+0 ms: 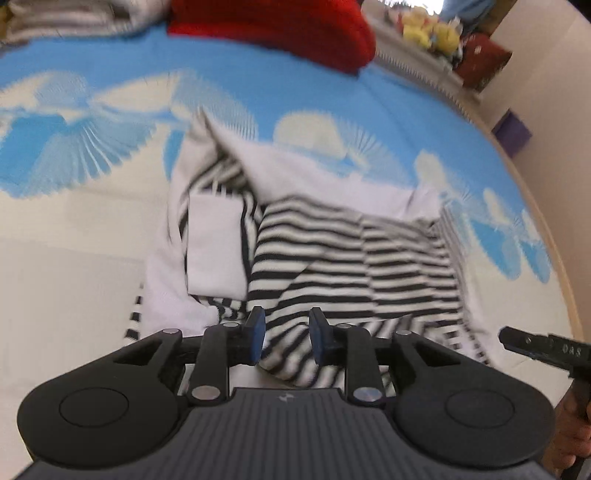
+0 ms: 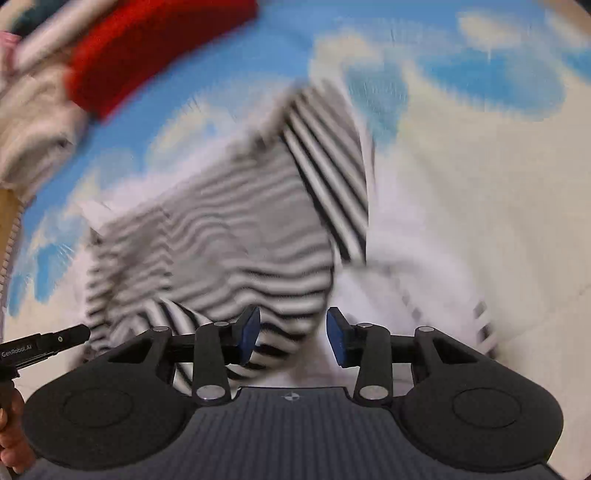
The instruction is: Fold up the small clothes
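A black-and-white striped garment [image 1: 351, 254] with white parts lies partly folded on the blue-and-cream cloud-print bedspread [image 1: 74, 229]. My left gripper [image 1: 285, 338] is open and empty, its blue pads just above the garment's near edge. My right gripper [image 2: 292, 338] is open and empty over the same garment [image 2: 229, 236], which is blurred in the right wrist view. A white rectangular patch [image 1: 214, 243] shows on the garment's left side. Each gripper's body shows at the edge of the other's view.
A red knitted item [image 1: 288, 29] and a striped pile [image 1: 66, 18] lie at the bed's far side. Plush toys [image 1: 432, 31] sit on a shelf at the far right. The bed's wooden edge [image 1: 554, 236] runs along the right.
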{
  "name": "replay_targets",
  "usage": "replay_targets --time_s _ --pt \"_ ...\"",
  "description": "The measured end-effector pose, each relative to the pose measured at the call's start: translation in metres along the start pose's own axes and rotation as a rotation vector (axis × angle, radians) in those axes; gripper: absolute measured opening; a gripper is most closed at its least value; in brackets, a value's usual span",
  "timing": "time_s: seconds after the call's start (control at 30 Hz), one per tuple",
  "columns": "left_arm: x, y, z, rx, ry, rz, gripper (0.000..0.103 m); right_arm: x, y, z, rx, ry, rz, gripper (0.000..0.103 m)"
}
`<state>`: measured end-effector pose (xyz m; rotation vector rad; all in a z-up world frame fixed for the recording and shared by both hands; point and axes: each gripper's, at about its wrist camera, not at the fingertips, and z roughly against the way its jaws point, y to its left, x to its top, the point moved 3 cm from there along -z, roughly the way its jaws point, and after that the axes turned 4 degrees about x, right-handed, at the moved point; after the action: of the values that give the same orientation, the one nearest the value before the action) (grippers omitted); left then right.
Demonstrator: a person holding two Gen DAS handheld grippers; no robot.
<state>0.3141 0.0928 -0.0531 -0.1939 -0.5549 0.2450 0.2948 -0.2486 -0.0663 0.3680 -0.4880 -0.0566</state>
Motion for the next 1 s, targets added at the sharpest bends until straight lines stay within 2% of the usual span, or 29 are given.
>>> replay_targets --time_s 0.1,0.23,0.33,0.4,0.47,0.57,0.6,0.67,0.73,0.9,1.0 --pt "-0.011 -0.012 0.057 0.016 -0.082 0.000 0.029 -0.011 -0.003 0.054 0.024 -0.102 -0.002 0.042" --pt "-0.051 -0.015 0.125 0.012 -0.175 0.016 0.047 -0.033 -0.011 0.100 0.015 -0.200 0.021 0.043" --pt "-0.085 -0.007 0.141 0.021 -0.153 0.041 0.047 -0.061 -0.020 0.115 -0.024 -0.220 0.055 0.048" --pt "-0.108 0.002 0.137 0.033 -0.125 0.040 0.047 -0.081 -0.025 0.109 -0.066 -0.211 0.086 0.048" --pt "-0.128 0.012 0.130 0.081 -0.097 0.027 0.047 -0.095 -0.027 0.096 -0.132 -0.159 0.088 0.048" --pt "-0.148 0.030 0.104 0.179 -0.013 0.008 0.047 -0.104 -0.026 0.087 -0.137 -0.140 0.087 0.048" --pt "-0.149 0.035 0.100 0.186 0.005 0.021 0.047 -0.108 -0.026 0.082 -0.161 -0.120 0.102 0.048" --pt "-0.146 0.039 0.099 0.170 -0.007 0.019 0.054 -0.112 -0.029 0.077 -0.203 -0.087 0.096 0.049" --pt "-0.144 0.042 0.098 0.188 -0.019 -0.002 0.068 -0.113 -0.036 0.073 -0.214 -0.060 0.048 0.050" --pt "-0.145 0.054 0.078 0.188 0.040 0.056 0.082 -0.119 -0.050 0.062 -0.268 -0.009 -0.010 0.059" --pt "-0.147 0.060 0.063 0.213 0.077 0.081 0.083 -0.125 -0.059 0.052 -0.313 0.037 -0.020 0.063"
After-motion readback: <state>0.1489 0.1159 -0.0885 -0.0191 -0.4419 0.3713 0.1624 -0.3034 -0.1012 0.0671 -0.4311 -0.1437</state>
